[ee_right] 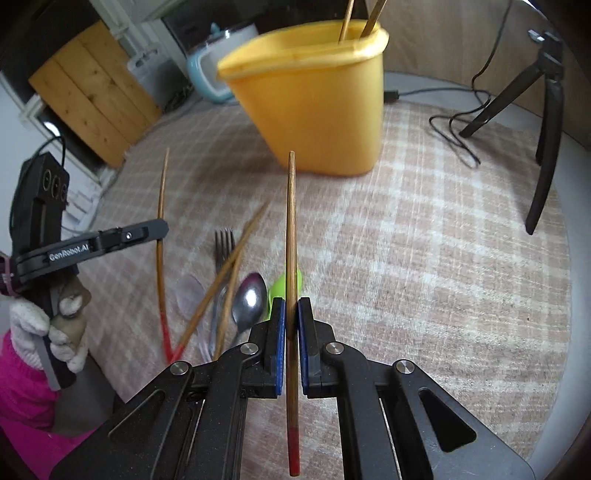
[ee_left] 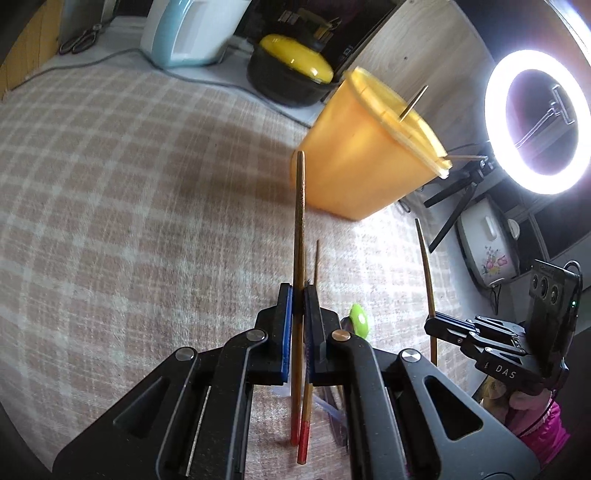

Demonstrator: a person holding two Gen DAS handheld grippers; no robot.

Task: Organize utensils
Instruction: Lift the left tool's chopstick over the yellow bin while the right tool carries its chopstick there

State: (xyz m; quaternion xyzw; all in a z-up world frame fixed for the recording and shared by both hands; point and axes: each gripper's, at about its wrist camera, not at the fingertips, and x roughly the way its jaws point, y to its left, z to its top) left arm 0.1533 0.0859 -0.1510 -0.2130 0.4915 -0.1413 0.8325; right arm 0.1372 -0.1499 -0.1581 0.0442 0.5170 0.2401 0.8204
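A checked cloth (ee_right: 424, 258) covers the tabletop. Toward its far edge stands a yellow tub (ee_right: 314, 103) holding two chopsticks (ee_right: 364, 22). Each gripper, left (ee_left: 298, 295) and right (ee_right: 291, 306), pinches one red-tipped chopstick (ee_right: 291, 240). A fork (ee_right: 223, 247), spoon (ee_right: 249, 302) and more chopsticks lie between them.

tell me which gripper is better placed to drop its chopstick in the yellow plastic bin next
Right, probably. The right gripper holds one red-tipped wooden chopstick aimed straight at the yellow plastic bin. From the left gripper, the bin sits off to the right.
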